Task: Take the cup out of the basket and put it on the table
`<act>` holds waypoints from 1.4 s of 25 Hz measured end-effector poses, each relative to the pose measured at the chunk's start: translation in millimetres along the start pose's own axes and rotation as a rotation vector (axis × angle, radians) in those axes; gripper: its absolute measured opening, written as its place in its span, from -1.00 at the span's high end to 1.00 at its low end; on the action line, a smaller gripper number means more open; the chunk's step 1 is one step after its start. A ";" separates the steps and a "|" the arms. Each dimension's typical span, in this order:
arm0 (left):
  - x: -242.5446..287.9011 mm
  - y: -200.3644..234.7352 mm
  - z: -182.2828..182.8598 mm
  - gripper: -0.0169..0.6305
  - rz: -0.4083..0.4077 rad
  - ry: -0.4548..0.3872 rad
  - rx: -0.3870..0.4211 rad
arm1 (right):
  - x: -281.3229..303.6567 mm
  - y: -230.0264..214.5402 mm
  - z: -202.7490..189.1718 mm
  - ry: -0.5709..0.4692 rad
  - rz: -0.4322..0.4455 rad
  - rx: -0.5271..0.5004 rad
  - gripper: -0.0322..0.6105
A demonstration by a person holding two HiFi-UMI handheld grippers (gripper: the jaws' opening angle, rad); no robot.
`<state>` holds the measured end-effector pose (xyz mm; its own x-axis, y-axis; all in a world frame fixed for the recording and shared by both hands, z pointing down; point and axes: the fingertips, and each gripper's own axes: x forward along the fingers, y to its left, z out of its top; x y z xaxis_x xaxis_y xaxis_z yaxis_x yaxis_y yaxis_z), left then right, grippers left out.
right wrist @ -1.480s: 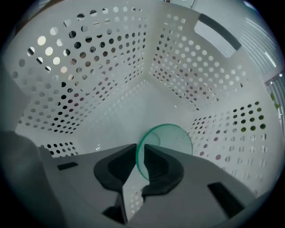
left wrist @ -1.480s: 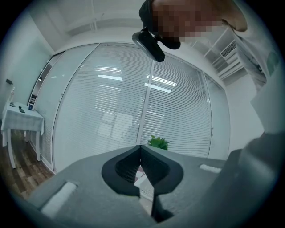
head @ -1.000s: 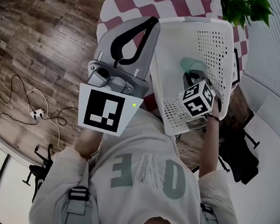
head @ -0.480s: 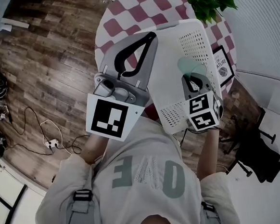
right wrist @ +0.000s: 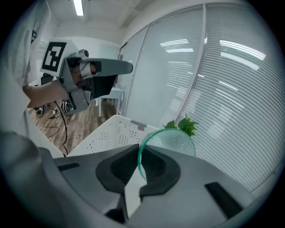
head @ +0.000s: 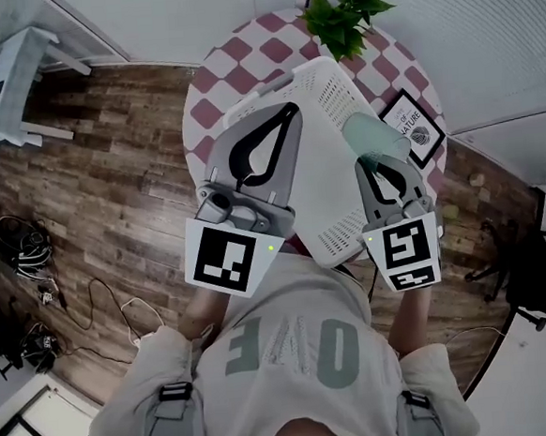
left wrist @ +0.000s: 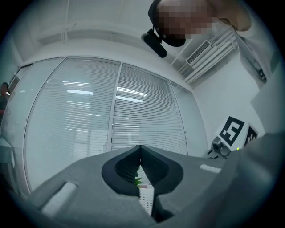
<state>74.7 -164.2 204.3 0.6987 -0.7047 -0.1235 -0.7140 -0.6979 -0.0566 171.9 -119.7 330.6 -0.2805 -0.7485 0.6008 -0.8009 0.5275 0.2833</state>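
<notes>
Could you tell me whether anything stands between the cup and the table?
The right gripper holds the cup above the right wall of the basket. That wall and a framed sign just beyond it lie under its way to the checkered table.

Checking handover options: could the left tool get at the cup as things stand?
Probably yes. The green cup is pinched at its rim by the right tool over the white basket's right side, with nothing between it and the left tool. That tool's jaws are shut, though, and would have to open.

Bright, even daylight; fisheye-warped, vignetted edges
</notes>
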 end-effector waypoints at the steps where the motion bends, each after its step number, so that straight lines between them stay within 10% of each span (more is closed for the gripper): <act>1: 0.2 -3.4 3.9 0.94 -0.003 -0.002 0.008 | -6.7 -2.1 3.8 -0.024 -0.011 0.012 0.82; 22: -9.0 -29.9 31.3 0.94 0.015 -0.035 0.089 | -131.2 -40.5 63.4 -0.633 -0.337 0.234 0.82; 35: -18.5 -20.4 41.4 0.94 0.029 -0.087 0.067 | -134.0 -30.3 61.3 -0.694 -0.320 0.298 0.82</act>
<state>74.4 -131.7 166.7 0.6727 -0.7090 -0.2116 -0.7377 -0.6648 -0.1179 201.3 -60.0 195.7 -0.1998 -0.9744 -0.1028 -0.9773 0.1906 0.0930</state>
